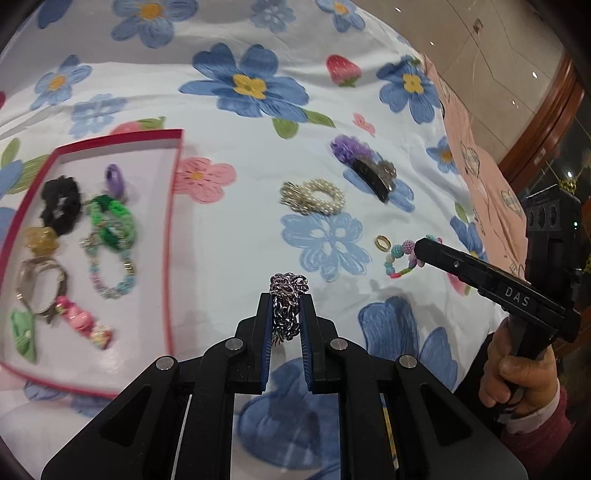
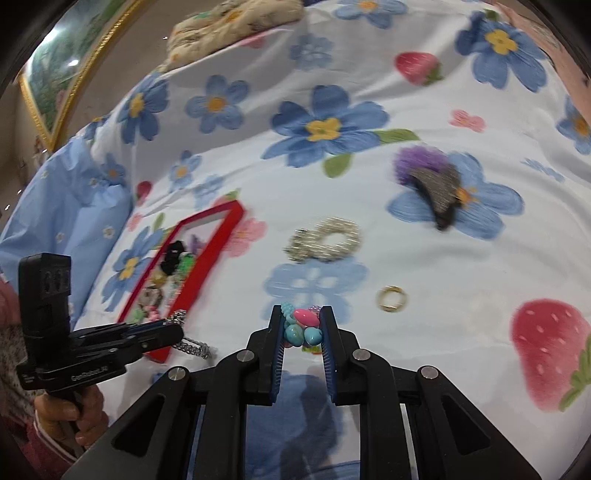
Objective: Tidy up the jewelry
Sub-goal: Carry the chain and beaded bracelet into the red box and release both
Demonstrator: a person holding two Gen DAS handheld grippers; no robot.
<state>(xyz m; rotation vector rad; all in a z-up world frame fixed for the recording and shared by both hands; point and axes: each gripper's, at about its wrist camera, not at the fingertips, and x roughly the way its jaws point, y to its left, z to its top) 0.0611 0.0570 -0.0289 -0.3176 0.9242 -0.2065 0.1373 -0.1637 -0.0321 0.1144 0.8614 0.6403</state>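
Note:
My left gripper (image 1: 288, 299) is shut on a silver chain bracelet (image 1: 287, 308), held above the flowered sheet just right of the red-rimmed tray (image 1: 173, 206). The tray holds several pieces: a black scrunchie (image 1: 61, 205), a green tie (image 1: 112, 218), a beaded bracelet (image 1: 110, 273). My right gripper (image 2: 302, 317) is shut on a colourful bead bracelet (image 2: 301, 328); it also shows in the left wrist view (image 1: 400, 258). A gold ring (image 2: 391, 298) lies just right of it. A pearl bracelet (image 2: 325, 240) and a purple fluffy hair clip (image 2: 428, 177) lie farther off.
The flowered sheet (image 1: 258, 147) covers the whole surface. A pink cloth (image 1: 476, 162) lies along the right edge, with floor and a wooden frame beyond. A blue pillow (image 2: 62, 206) and a patterned bundle (image 2: 236, 22) lie at the far left and back.

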